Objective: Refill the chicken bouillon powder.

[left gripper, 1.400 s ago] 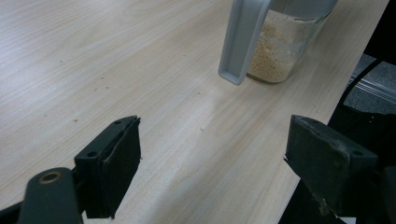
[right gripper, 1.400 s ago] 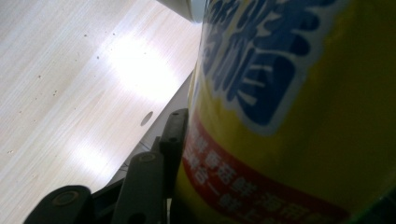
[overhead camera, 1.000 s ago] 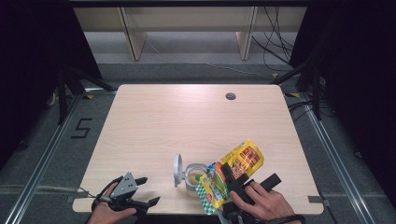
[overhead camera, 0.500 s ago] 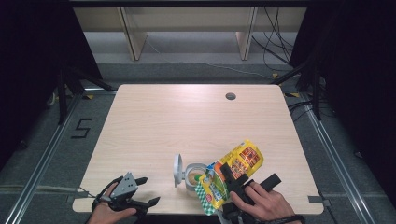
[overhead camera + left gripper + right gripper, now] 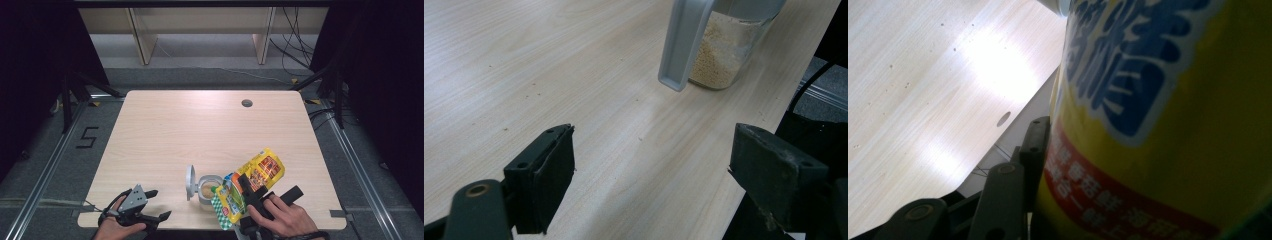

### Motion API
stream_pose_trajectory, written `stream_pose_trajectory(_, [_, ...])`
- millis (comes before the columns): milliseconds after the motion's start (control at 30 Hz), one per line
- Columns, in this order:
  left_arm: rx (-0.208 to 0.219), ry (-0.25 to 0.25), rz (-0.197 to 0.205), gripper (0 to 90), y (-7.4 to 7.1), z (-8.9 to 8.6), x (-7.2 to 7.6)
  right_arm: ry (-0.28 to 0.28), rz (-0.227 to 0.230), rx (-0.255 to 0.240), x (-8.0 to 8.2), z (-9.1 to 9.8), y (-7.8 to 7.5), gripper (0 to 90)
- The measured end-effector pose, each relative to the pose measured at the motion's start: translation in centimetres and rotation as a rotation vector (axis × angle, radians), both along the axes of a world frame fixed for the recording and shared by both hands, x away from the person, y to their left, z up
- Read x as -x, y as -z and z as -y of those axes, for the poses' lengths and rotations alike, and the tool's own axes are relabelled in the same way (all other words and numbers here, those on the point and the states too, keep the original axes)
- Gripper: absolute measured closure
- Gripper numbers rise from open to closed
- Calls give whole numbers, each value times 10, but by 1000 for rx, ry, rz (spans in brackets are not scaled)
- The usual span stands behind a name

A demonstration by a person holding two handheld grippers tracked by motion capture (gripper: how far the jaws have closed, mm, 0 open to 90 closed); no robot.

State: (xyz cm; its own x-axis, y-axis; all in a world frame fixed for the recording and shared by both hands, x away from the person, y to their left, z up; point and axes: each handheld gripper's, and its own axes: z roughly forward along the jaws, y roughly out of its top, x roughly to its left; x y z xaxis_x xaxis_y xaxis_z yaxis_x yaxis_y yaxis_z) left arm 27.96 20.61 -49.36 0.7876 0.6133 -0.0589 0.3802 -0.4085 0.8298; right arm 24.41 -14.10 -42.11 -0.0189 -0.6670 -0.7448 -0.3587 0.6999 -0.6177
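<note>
Yellow pouch with blue and red print sits clamped in the right hand-held gripper at the near right of the desk; we see it tilted, its lower end over the jar, its upper end pointing up and right; in the right gripper view the pouch presses against the one black jaw we can see, the other jaw hidden behind it; right hand grips the tool at the desk's near edge.

Jar is clear with a grey rim, holding pale beige granules; it stands on the desk just left of the pouch; its grey lid stands up open at the jar's left side; in the left gripper view we see the jar partly filled and the lid hanging down in front of it.

Left hand-held gripper rests at the near left corner of the desk, held by the left hand; its jaws are spread wide with nothing between them, well apart from the jar; grey three-cornered plate on top.

Desk is light wood with a round hole near the far right; dark floor around it; number 5 marked on the floor at left; wooden shelf legs behind the desk; cables at far right.
</note>
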Motion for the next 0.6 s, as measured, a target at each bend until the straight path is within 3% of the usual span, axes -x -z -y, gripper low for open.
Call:
stream_pose_trajectory(33, [-9, 4, 1, 175, 0, -1, 0, 16, -3, -21, 0, 1, 1, 630])
stream_pose_trajectory(67, [-23, 11, 4, 175, -1, -2, -1, 12, -2, -7, 0, 1, 0, 632])
stream_pose_trajectory(133, [-6, -8, -14, 175, 0, -1, 1, 16, -5, -1, -1, 2, 0, 640])
stream_pose_trajectory(200, [-19, 10, 4, 175, -1, -1, -1, 8, 9, -1, -1, 2, 0, 640])
stream_pose_trajectory(300, [-15, 7, 1, 175, 0, -1, -1, 23, -5, -10, -1, 4, -1, 642])
stream_pose_trajectory(333, [-11, 2, -6, 175, 0, -1, 0, 7, 11, -10, -1, 3, -2, 643])
stream_pose_trajectory(367, [1, -11, -20, 175, 0, 0, 1, 9, -1, -7, -1, 3, -2, 643])
stream_pose_trajectory(600, [-6, 3, 0, 175, 0, -1, 0, 9, 7, -14, -2, 5, -3, 644])
